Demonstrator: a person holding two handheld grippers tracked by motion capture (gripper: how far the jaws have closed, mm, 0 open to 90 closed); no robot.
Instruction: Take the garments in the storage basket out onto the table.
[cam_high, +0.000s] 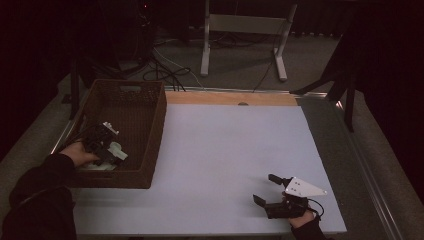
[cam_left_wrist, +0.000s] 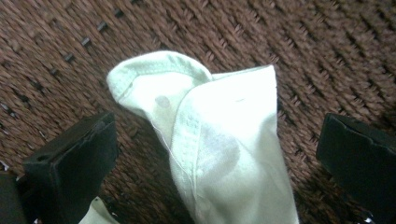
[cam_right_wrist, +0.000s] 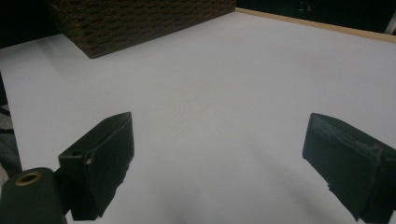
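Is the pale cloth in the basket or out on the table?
In the basket. The pale cloth lies bunched on the woven floor of the basket, between the open jaws of the left gripper.

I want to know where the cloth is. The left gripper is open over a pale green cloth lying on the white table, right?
Not quite. The left gripper is open around the pale green cloth, but the cloth lies inside the brown woven basket, not on the white table. The left gripper view shows the weave under it.

Basket walls (cam_high: 157, 125) hem left tongs (cam_left_wrist: 219, 154), open tabletop (cam_high: 225, 150) around right tongs (cam_high: 267, 189)
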